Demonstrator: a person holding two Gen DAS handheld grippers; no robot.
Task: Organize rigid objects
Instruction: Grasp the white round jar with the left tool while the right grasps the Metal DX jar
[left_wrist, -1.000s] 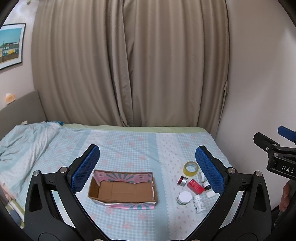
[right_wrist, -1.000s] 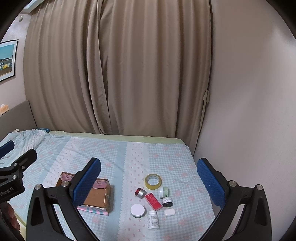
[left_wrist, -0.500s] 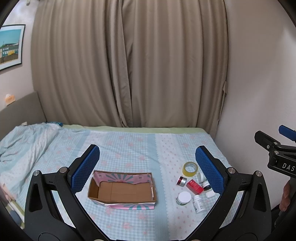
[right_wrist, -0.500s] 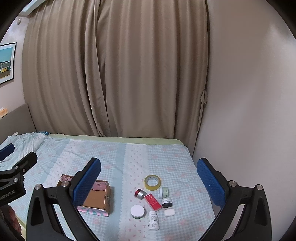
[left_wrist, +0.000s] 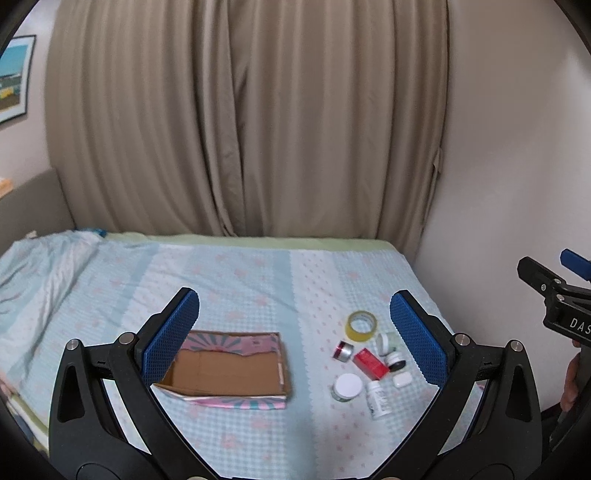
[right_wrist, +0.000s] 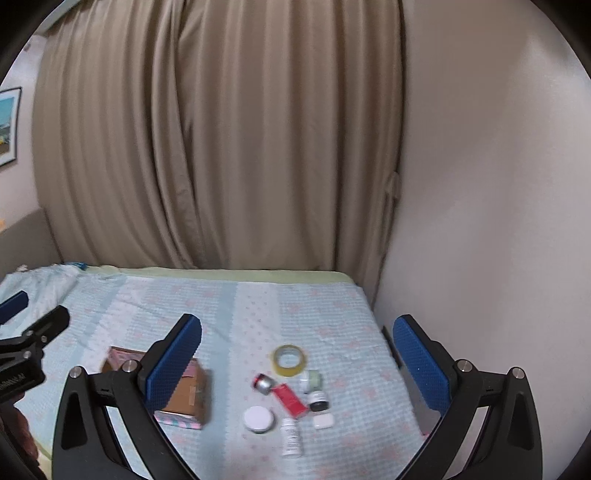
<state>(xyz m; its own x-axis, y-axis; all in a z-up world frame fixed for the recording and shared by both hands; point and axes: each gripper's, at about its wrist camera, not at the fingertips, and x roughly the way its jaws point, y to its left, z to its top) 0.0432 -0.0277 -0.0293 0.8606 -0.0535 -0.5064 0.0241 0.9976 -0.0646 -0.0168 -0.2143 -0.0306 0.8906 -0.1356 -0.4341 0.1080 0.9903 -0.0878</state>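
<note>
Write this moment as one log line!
left tool open | right tool open | box empty | tape, jars on bed

Soft even light, fisheye-warped edges

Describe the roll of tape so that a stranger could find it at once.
On the bed, right of the open cardboard box, lies a cluster of small containers. The tape roll lies at its far edge, nearest the curtain. It is the only yellow ring with a hole through it.
</note>
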